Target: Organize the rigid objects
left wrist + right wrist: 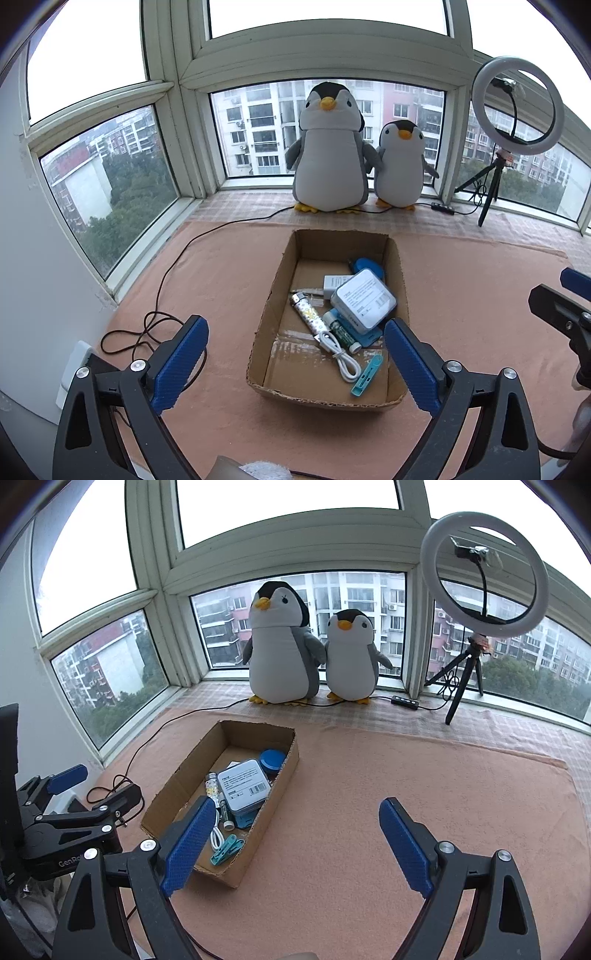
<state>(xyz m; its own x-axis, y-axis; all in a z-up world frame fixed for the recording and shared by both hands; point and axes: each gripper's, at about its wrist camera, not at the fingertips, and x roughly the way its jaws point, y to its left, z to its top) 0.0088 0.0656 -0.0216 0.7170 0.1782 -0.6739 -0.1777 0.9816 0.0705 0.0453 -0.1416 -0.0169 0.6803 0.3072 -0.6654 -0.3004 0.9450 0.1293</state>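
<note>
The cardboard box (280, 280) rests on the pink mat (461, 295), at 12 o'clock from the left gripper (295, 362). It contains a white tin (364, 299), patterned lighter (308, 314), white USB cable (341, 356), teal clip (365, 376) and blue round case (272, 759). Left gripper: jaws spread, holding nothing. Right gripper (295, 845): jaws spread, holding nothing, box at 11 o'clock. Two plush penguins (330, 155) stand beyond the box.
</note>
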